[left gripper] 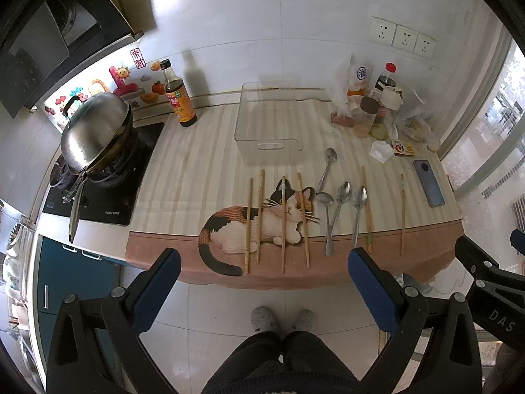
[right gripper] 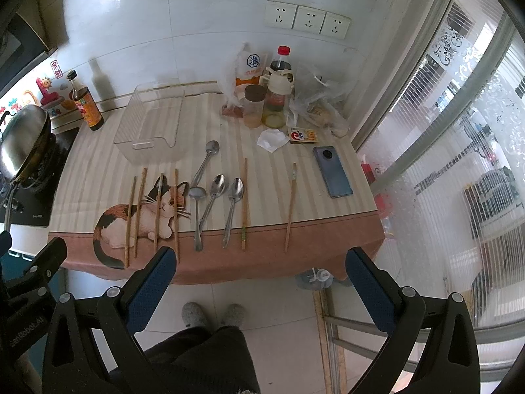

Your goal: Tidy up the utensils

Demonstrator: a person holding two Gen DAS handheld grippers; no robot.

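Observation:
Several wooden chopsticks and several metal spoons lie in a row on the cat-print tablecloth. A clear plastic tray stands empty behind them. My left gripper is open and empty, held above the floor before the table's front edge. My right gripper is open and empty too, in front of the table; its body shows at the right edge of the left wrist view.
A wok with a lid sits on the stove at the left. A sauce bottle stands left of the tray. Bottles, jars and bags crowd the back right. A phone lies at the right.

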